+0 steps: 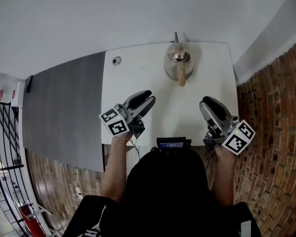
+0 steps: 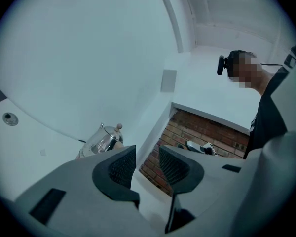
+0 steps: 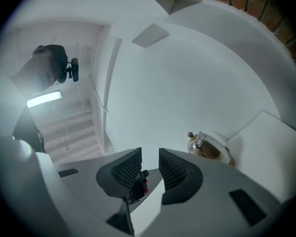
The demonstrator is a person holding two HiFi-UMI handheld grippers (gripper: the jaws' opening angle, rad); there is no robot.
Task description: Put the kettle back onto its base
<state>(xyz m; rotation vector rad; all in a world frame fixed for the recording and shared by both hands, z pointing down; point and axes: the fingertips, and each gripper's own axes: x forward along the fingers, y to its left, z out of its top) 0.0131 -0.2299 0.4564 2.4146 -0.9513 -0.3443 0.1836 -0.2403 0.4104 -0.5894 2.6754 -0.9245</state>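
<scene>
Kettle of polished steel stands upright at the far edge of the white table, close to the wall, with its wooden handle pointing back toward the person and a thin cord running off behind it. Whether a base sits under it cannot be made out from above. Both grippers hang over the near half of the table, well apart from the kettle and from each other.

The left gripper points roughly level toward the far right, its marker cube nearest the person's hand. In the left gripper view its jaws stand apart around an open gap (only the wall and brickwork show through it), and the kettle appears just left of the left jaw, far beyond it.

The right gripper also points about level, its marker cube at the table's near right corner. Its jaws are likewise apart and grip nothing, and the kettle shows to their right.

A small round fitting sits in the table's far left corner, and a brick wall runs along the right.
</scene>
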